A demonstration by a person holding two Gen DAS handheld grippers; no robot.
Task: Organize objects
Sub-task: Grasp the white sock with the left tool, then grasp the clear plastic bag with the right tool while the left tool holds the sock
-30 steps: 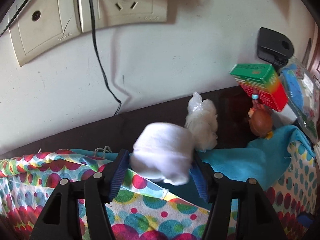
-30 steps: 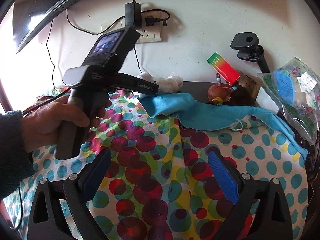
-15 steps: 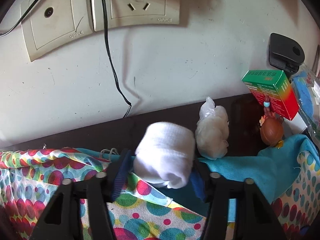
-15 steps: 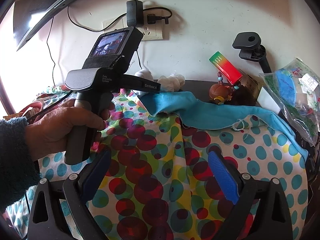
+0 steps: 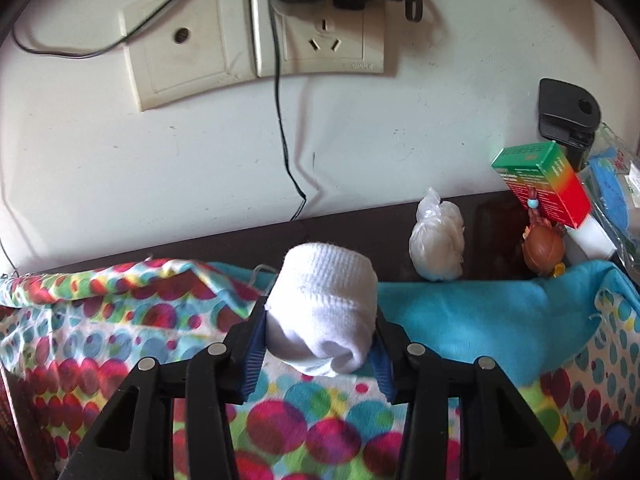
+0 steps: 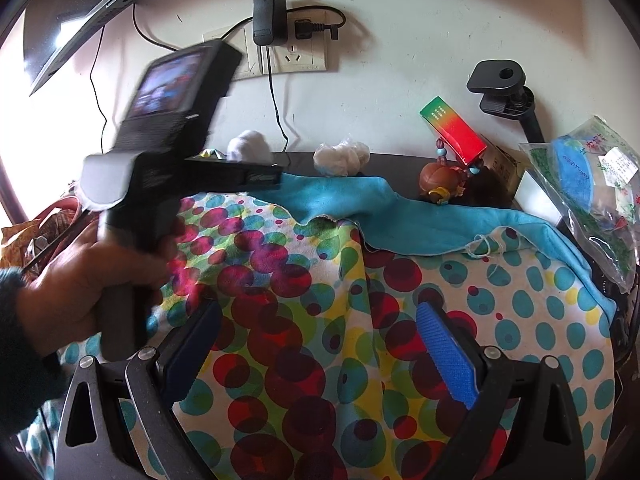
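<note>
Here, white sock roll [image 5: 322, 312] clamped between left tongs [image 5: 318, 354], right tongs [image 6: 320, 350] wide apart, empty

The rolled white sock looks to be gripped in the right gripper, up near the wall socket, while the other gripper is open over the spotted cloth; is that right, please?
Not quite: the left gripper holds the rolled white sock, as the left wrist view shows. The rest stands: it is up near the wall socket, and the right gripper is open over the spotted cloth.

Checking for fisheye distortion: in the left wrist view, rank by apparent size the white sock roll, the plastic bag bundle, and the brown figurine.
1. White sock roll, though nearest the camera.
2. Plastic bag bundle.
3. Brown figurine.
</note>
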